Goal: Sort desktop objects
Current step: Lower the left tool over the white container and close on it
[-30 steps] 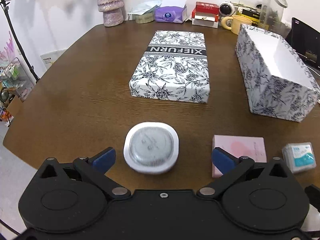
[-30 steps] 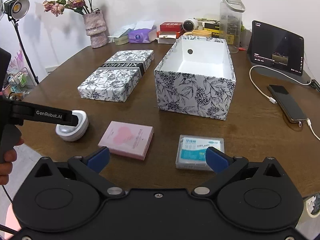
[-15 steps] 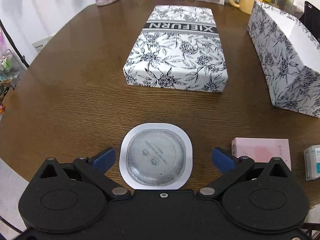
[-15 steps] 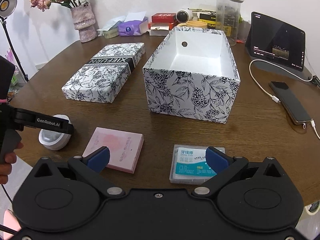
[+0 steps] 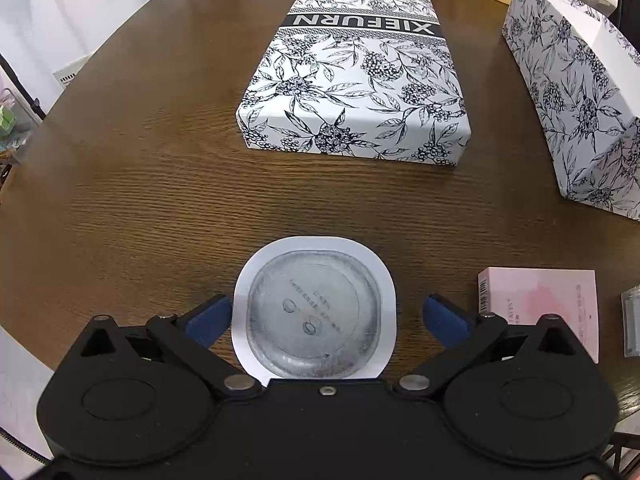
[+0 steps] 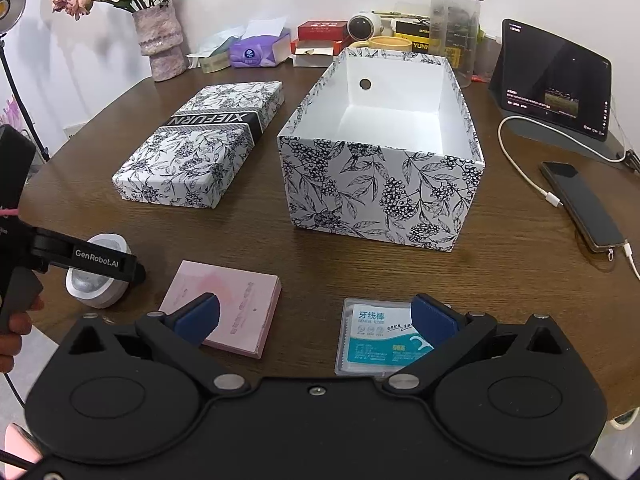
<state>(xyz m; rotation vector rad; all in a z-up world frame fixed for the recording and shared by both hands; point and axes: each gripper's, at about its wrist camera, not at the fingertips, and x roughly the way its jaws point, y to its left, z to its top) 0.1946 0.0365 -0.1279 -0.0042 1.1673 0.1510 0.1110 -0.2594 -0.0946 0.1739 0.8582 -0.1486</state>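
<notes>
A white rounded cup with a silver foil lid [image 5: 314, 312] stands on the brown table between the fingers of my open left gripper [image 5: 326, 318]; the left pad is close beside its rim. It also shows in the right wrist view [image 6: 98, 278] under the left gripper [image 6: 120, 266]. A pink notepad [image 6: 222, 314] and a clear dental floss box [image 6: 376, 338] lie near the front edge. My right gripper [image 6: 316, 318] is open and empty, its fingers over the pad and the floss box. The open floral box [image 6: 380, 196] stands behind.
The floral box lid [image 5: 356, 84] lies left of the open box [image 5: 584, 100]. A phone [image 6: 580, 204] on a white cable and a tablet [image 6: 556, 80] are at the right. A vase [image 6: 160, 40], tissues, a mug and a jug line the back edge.
My left gripper has moved forward and down so the foil-lidded cup now sits between its fingers. My right gripper has moved forward and lower over the pink pad and floss box.
</notes>
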